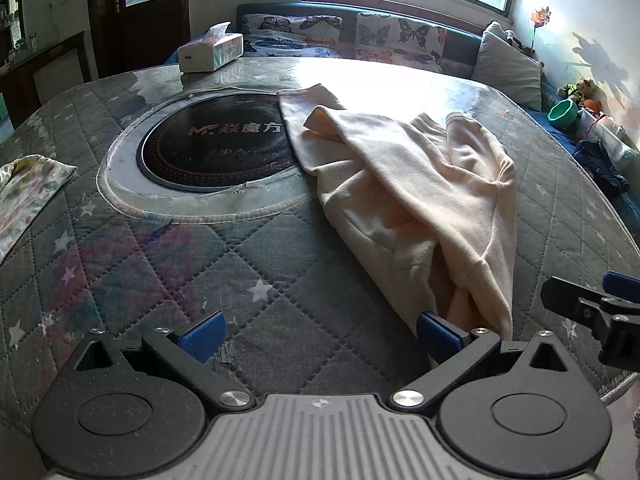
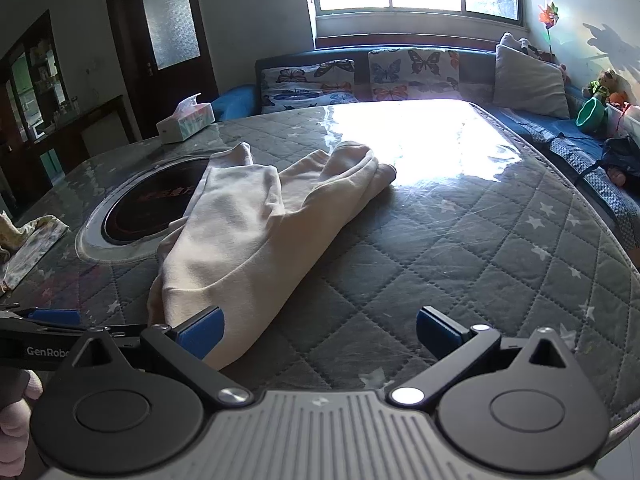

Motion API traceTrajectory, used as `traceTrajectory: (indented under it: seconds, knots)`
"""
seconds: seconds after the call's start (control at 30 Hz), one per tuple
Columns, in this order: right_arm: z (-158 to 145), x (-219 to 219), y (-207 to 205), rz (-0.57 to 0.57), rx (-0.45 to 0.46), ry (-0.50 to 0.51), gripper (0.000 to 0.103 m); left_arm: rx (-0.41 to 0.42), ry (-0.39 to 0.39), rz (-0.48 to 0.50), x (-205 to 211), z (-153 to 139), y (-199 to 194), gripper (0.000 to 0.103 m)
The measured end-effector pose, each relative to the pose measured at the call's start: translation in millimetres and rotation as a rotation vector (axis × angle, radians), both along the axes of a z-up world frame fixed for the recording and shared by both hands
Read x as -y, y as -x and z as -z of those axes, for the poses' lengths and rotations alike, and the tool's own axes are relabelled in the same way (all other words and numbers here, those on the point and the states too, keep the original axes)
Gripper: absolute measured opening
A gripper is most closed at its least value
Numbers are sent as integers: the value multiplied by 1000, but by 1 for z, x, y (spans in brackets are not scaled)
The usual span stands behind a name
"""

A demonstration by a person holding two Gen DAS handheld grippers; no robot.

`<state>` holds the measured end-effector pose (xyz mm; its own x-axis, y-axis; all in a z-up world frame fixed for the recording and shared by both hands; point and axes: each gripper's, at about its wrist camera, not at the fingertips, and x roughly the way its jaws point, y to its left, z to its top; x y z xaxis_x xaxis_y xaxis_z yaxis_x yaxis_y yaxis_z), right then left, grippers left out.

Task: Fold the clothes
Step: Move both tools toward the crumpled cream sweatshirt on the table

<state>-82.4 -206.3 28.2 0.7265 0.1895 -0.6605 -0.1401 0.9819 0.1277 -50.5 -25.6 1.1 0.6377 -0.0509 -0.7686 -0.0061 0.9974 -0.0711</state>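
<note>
We hold both sets of fingers wide apart, gripping nothing: left gripper (image 1: 320, 332), right gripper (image 2: 320, 332). The cream garment (image 1: 404, 184) lies crumpled on the table (image 1: 248, 280), its near end between them.

The floral cloth (image 1: 28, 196) is cut off by the left edge in both views. The cream garment (image 1: 408, 200) covers the right part of the round black cooktop (image 1: 212, 148) set in the desk (image 1: 160, 264), hiding the end of its printed logo. The right claw (image 1: 592, 304) shows only partly at the left view's right edge. Sun glare whitens the desk's far side.
</note>
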Motion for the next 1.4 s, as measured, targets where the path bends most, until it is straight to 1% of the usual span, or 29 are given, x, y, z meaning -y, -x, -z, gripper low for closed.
traceTrajectory:
  seconds: [1.4]
  knots:
    - [3, -6, -6, -23, -18, -7, 103, -20, -8, 13, 4, 1, -5, 103]
